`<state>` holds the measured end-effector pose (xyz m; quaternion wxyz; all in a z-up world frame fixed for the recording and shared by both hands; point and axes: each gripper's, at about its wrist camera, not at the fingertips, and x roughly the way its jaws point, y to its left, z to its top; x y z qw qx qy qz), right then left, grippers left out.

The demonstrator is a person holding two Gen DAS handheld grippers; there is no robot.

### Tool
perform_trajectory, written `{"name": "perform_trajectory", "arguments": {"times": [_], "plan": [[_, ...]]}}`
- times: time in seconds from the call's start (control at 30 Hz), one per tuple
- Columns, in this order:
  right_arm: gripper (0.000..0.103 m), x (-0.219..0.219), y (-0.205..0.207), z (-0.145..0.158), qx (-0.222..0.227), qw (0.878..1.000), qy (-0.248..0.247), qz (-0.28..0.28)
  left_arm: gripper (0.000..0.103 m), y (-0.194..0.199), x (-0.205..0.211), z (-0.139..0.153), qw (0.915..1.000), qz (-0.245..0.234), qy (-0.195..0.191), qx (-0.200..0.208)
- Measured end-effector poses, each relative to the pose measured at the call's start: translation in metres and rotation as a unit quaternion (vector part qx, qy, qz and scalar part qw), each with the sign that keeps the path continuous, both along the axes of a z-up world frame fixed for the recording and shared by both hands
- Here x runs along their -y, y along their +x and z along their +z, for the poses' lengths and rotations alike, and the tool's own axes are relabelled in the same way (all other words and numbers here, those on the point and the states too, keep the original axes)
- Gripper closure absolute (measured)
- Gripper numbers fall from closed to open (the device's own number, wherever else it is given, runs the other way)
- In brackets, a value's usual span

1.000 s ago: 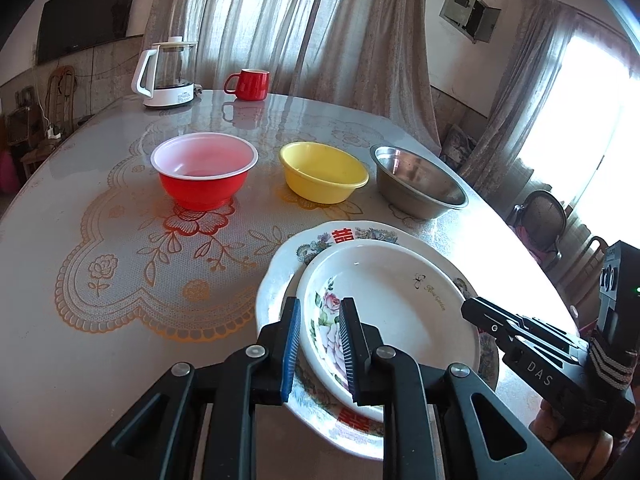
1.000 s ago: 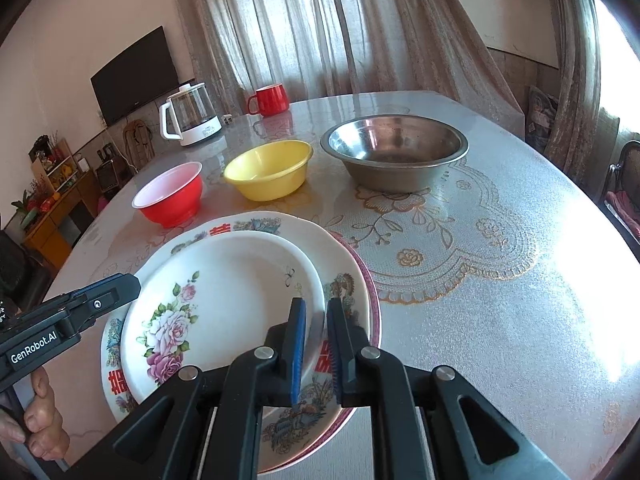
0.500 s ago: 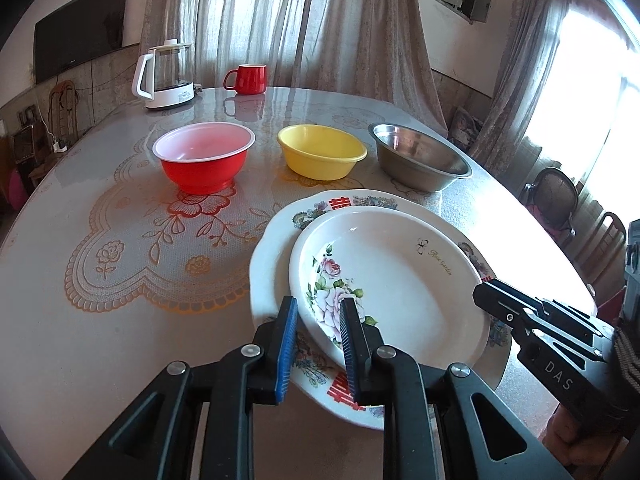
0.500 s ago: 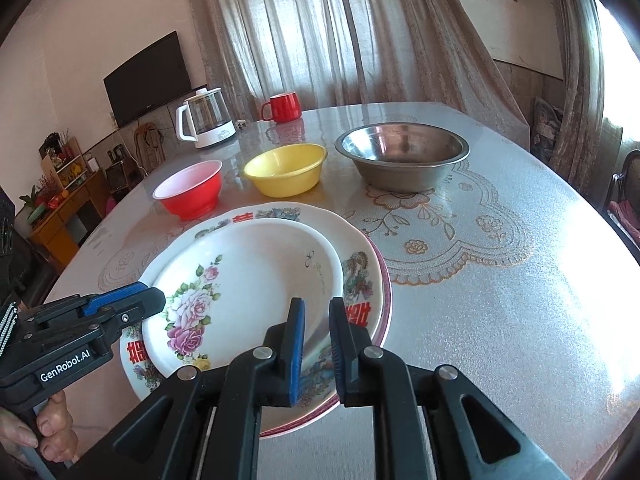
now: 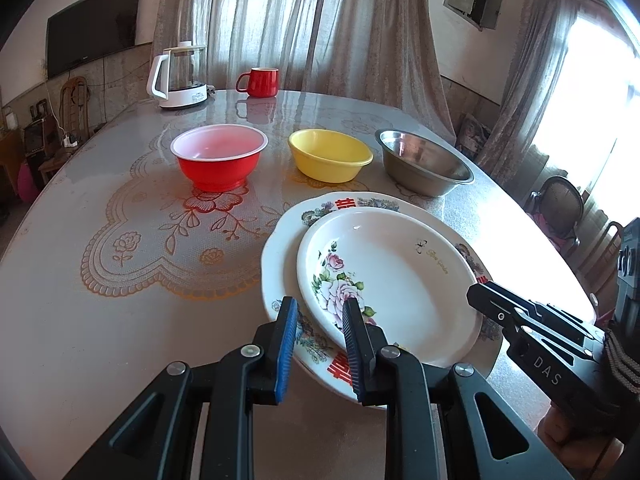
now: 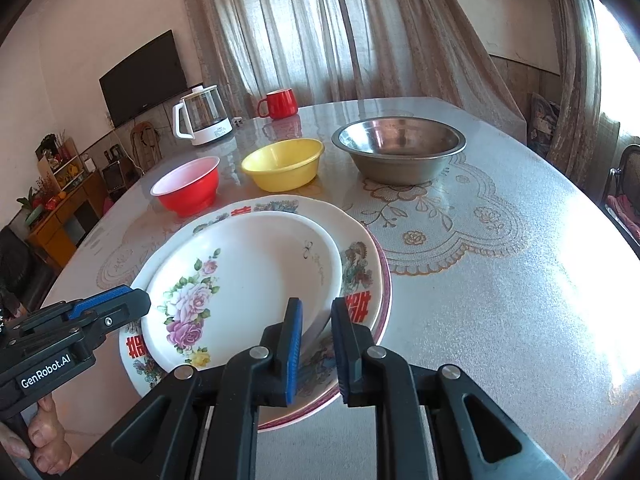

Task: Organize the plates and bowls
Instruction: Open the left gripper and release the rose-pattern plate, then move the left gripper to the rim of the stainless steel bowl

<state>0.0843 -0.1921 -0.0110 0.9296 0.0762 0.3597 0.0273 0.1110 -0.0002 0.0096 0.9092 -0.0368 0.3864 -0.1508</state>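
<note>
A white rose plate (image 5: 400, 280) (image 6: 248, 280) lies on a larger plate with red characters (image 5: 288, 240) (image 6: 360, 264). A pink-rimmed plate (image 6: 386, 280) shows underneath. My left gripper (image 5: 320, 302) straddles the rose plate's near-left rim. Its jaws are opening and the pads stand clear of the rim. My right gripper (image 6: 316, 304) straddles the near-right rim, with its jaws a little apart and the rim loose between them. Behind the plates stand a red bowl (image 5: 218, 164), a yellow bowl (image 5: 330, 160) and a steel bowl (image 5: 424, 168) in a row.
A glass kettle (image 5: 178, 76) and a red mug (image 5: 260, 82) stand at the table's far edge. The round table (image 5: 100, 320) has a lace-pattern cover. Chairs (image 5: 560, 208) stand beyond its right edge, and a hand (image 6: 44, 440) holds the left gripper.
Both pairs of jaws have widened a little around the rose plate's rim. The left wrist view has tilted slightly. The plate stays on the stack.
</note>
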Motion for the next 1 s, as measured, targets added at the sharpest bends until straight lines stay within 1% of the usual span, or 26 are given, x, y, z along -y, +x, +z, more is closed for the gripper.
{"name": "perform_trajectory", "arguments": {"times": [0.1, 0.37, 0.43, 0.47, 0.5, 0.77, 0.83, 1.0], "plan": [[0.084, -0.002, -0.001, 0.001, 0.001, 1.0, 0.0, 0.002, 0.078, -0.002, -0.003, 0.001, 1.0, 0.003, -0.002, 0.0], [0.084, -0.01, -0.002, 0.005, 0.004, 1.0, -0.006, 0.016, 0.078, -0.005, -0.01, -0.002, 0.9999, 0.012, -0.003, -0.006], [0.084, -0.013, -0.002, 0.005, 0.002, 1.0, -0.007, 0.026, 0.076, -0.006, -0.011, -0.003, 0.9998, 0.014, -0.002, -0.01], [0.084, -0.015, -0.002, 0.005, 0.002, 1.0, -0.009, 0.03, 0.073, -0.006, -0.013, -0.004, 0.9998, 0.014, -0.006, -0.014], [0.084, -0.016, -0.002, 0.005, 0.002, 0.999, -0.01, 0.031, 0.072, -0.006, -0.015, -0.005, 0.9997, 0.015, -0.009, -0.016], [0.084, -0.021, 0.0, 0.002, -0.001, 0.999, -0.007, 0.041, 0.072, -0.005, -0.025, -0.009, 0.9993, 0.031, -0.013, -0.017], [0.084, -0.024, 0.0, 0.001, -0.002, 0.999, -0.009, 0.048, 0.072, -0.004, -0.031, -0.01, 0.999, 0.034, -0.02, -0.018], [0.084, -0.024, 0.003, -0.001, -0.006, 0.999, -0.005, 0.051, 0.072, -0.002, -0.041, -0.007, 0.9985, 0.047, -0.023, -0.016]]}}
